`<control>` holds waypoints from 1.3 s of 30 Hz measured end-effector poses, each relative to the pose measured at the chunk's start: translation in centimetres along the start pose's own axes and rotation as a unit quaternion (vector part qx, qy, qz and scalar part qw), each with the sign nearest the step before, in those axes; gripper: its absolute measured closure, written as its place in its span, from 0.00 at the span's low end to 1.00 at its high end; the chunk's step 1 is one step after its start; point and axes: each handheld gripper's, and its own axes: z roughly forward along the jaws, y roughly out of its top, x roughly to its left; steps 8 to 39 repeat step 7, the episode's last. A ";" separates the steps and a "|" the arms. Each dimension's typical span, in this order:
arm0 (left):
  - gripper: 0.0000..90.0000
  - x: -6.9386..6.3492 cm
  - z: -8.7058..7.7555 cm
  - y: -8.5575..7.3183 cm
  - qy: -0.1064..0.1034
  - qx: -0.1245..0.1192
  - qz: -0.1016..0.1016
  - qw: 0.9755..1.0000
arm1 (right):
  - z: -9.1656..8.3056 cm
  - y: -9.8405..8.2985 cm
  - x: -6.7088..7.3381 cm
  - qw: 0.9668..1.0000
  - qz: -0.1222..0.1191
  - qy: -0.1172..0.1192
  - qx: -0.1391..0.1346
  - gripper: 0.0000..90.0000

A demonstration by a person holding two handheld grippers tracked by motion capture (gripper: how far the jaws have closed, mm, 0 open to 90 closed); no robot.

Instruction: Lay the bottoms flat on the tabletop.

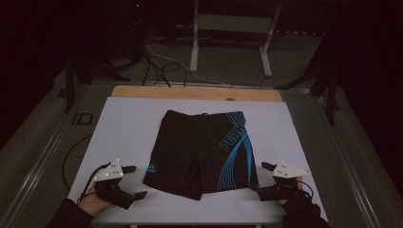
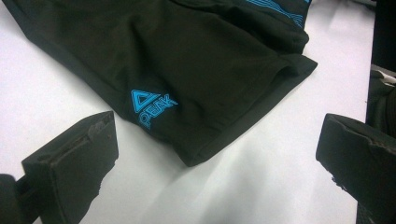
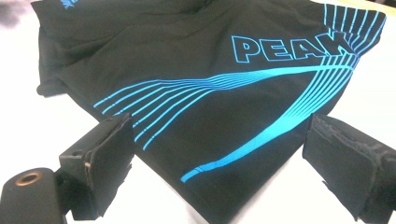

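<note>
step: looks like the setup right before a fold, judging by both grippers parked at the leg hems of the shorts and nothing grabbed yet.

shorts: black pair with blue stripes and PEAK lettering, lying flat on the white table cover, roughly in the middle of it.

which way they point: waistband at the far side, leg openings toward the person. Long axis runs waist-to-hem, so pretty much straight away from the grippers.

left gripper: jaws spread wide, holding nothing. In the left gripper view the corner of the leg hem with the small triangle logo sits between and just ahead of the jaws, not touching either one.

right gripper: also wide open and empty. In the right gripper view the striped leg hem reaches in between the jaws, closer than on the other side, though I can't tell if the fabric actually touches a pad.

next move: my guess is each gripper needs to slide forward low along the cover so one jaw gets under the hem corner, then close on the fabric. The left one has a bit more ground to cover than the right.

watch out: cloth is thin and lies flat, so a jaw could easily push the hem and bunch it up.
</note>
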 end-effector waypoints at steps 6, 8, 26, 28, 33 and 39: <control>0.00 0.1 -0.2 0.0 0.002 -0.008 -0.003 1.000 | 0.0 0.0 -0.1 1.000 0.003 0.000 0.002 0.11; 0.00 0.1 -0.2 0.0 0.002 -0.009 -0.004 1.000 | 0.1 0.0 -0.1 1.000 0.003 0.002 0.001 0.11; 0.00 0.1 -0.2 0.0 0.002 -0.009 -0.004 1.000 | 0.1 0.0 -0.1 1.000 0.003 0.002 0.001 0.11; 0.00 0.1 -0.2 0.0 0.002 -0.009 -0.004 1.000 | 0.1 0.0 -0.1 1.000 0.003 0.002 0.001 0.11; 0.00 0.1 -0.2 0.0 0.002 -0.009 -0.004 1.000 | 0.1 0.0 -0.1 1.000 0.003 0.002 0.001 0.11; 0.00 0.1 -0.2 0.0 0.002 -0.009 -0.004 1.000 | 0.1 0.0 -0.1 1.000 0.003 0.002 0.001 0.11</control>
